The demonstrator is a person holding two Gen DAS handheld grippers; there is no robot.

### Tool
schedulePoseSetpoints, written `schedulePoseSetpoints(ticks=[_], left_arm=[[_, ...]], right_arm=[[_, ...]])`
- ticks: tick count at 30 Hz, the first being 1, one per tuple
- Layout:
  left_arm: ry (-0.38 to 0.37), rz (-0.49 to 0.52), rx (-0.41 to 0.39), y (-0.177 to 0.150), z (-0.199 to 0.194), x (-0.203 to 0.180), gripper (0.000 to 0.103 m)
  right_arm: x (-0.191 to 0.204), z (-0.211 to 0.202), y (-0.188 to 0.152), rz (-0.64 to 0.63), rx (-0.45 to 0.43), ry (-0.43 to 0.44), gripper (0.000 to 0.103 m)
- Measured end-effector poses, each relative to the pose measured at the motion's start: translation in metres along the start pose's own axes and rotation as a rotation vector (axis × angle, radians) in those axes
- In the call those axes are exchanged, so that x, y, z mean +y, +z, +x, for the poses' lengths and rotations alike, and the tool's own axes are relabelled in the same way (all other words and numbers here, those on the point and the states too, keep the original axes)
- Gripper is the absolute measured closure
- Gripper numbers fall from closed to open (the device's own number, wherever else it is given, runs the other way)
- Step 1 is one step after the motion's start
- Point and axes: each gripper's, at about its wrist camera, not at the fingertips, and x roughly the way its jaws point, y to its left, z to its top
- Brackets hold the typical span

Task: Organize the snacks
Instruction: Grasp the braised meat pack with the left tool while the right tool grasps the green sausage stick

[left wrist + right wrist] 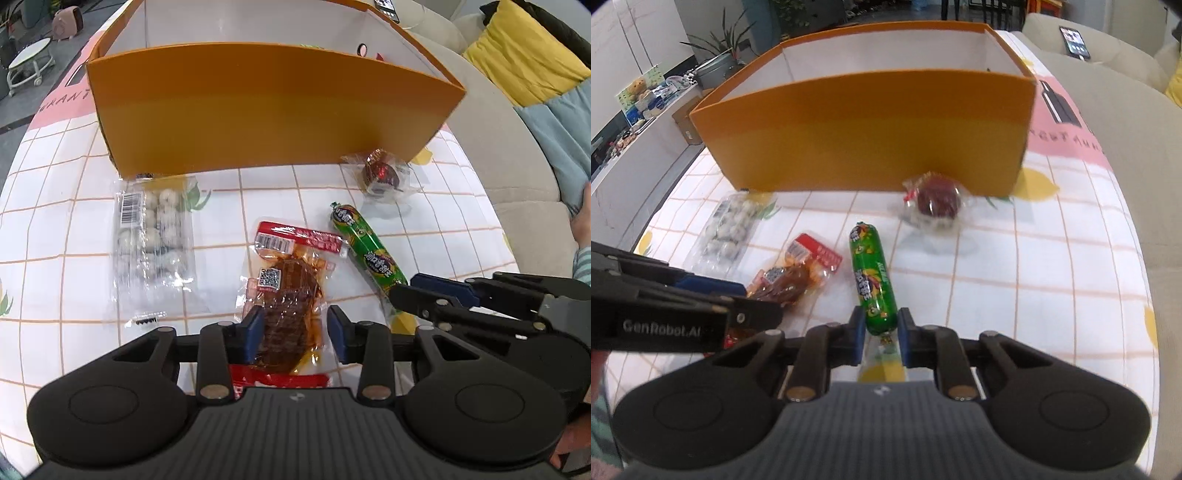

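Observation:
An orange open box (266,114) stands at the back of the tablecloth; it also shows in the right wrist view (871,133). My left gripper (295,334) straddles the near end of a red-and-brown meat packet (288,291), its blue pads (253,328) close against the packet's sides. My right gripper (881,338) has its jaws closed against the near end of a green sausage (873,284), which lies on the table. The sausage also shows in the left wrist view (365,251). A clear pack of white balls (153,236) and a wrapped dark red snack (380,171) lie near the box.
A checked tablecloth (55,221) with lemon prints covers the table. A beige sofa with a yellow cushion (524,55) lies to the right. A phone (1075,40) rests on the sofa. The right gripper (443,295) sits close beside my left one.

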Motion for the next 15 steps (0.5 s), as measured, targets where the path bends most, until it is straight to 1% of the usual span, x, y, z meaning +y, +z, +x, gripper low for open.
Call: schedulePoseSetpoints(ticks=[1, 2, 3, 4, 6, 8, 10, 12, 15], left_arm=[[0.009, 0.020, 0.001, -0.001, 0.001, -0.003, 0.043], [0.023, 0.039, 0.001, -0.002, 0.001, -0.005, 0.037], [0.039, 0.055, 0.002, -0.003, 0.001, -0.007, 0.036], [0.055, 0.064, 0.003, -0.004, 0.002, -0.008, 0.034], [0.065, 0.056, 0.009, -0.004, 0.004, -0.006, 0.032], [0.055, 0.033, 0.014, -0.004, 0.006, -0.001, 0.029], [0.032, 0.013, 0.021, -0.002, 0.009, 0.004, 0.027], [0.025, 0.006, 0.018, 0.000, 0.010, 0.005, 0.027], [0.012, -0.019, 0.013, 0.002, 0.011, 0.007, 0.027]], right_arm=[[-0.001, -0.002, -0.002, -0.004, 0.002, 0.001, 0.086], [0.000, -0.004, -0.004, -0.013, -0.002, 0.000, 0.085], [0.001, -0.005, -0.006, -0.032, -0.012, -0.003, 0.085], [0.003, -0.007, -0.007, -0.054, -0.022, -0.008, 0.081], [0.009, -0.007, -0.008, -0.124, -0.048, -0.030, 0.075], [0.013, -0.004, -0.008, -0.196, -0.066, -0.051, 0.071], [0.013, 0.001, -0.005, -0.238, -0.073, -0.059, 0.071], [0.011, 0.006, -0.002, -0.248, -0.073, -0.043, 0.071], [0.003, 0.010, 0.003, -0.226, -0.071, -0.006, 0.071]])
